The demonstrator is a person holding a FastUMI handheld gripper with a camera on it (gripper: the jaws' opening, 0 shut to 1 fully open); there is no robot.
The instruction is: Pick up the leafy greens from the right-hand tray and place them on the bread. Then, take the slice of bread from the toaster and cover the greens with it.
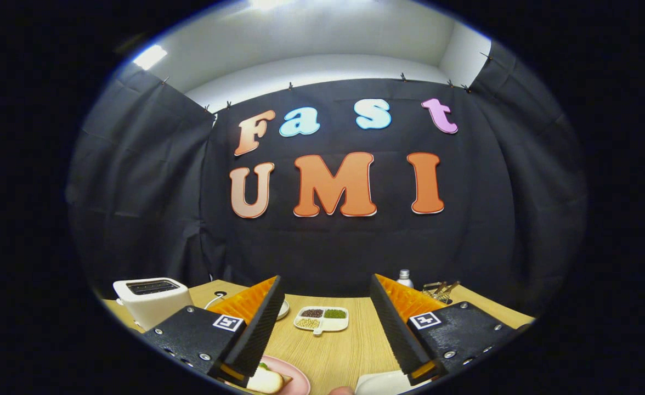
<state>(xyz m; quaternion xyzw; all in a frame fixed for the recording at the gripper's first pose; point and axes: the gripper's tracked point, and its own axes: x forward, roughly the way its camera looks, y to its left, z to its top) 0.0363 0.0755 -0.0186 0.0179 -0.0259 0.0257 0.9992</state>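
My gripper (pixel 331 370) is held above the wooden table (pixel 350 345), open wide with nothing between its fingers. Below the left finger lies a pink plate (pixel 295 378) with a slice of bread (pixel 265 379) on it; a small bit of green shows at the bread's edge. A white toaster (pixel 152 300) stands at the table's far left, beyond the left finger; I cannot tell what is in its slot. Under the right finger the corner of a white tray (pixel 380 383) shows; its contents are hidden.
A white divided dish (pixel 321 319) with dark, green and pale grains sits beyond the fingers in the middle of the table. A small white dish (pixel 282 309) peeks out by the left finger. A bottle (pixel 405 278) and a wire rack (pixel 439 291) stand at the far right.
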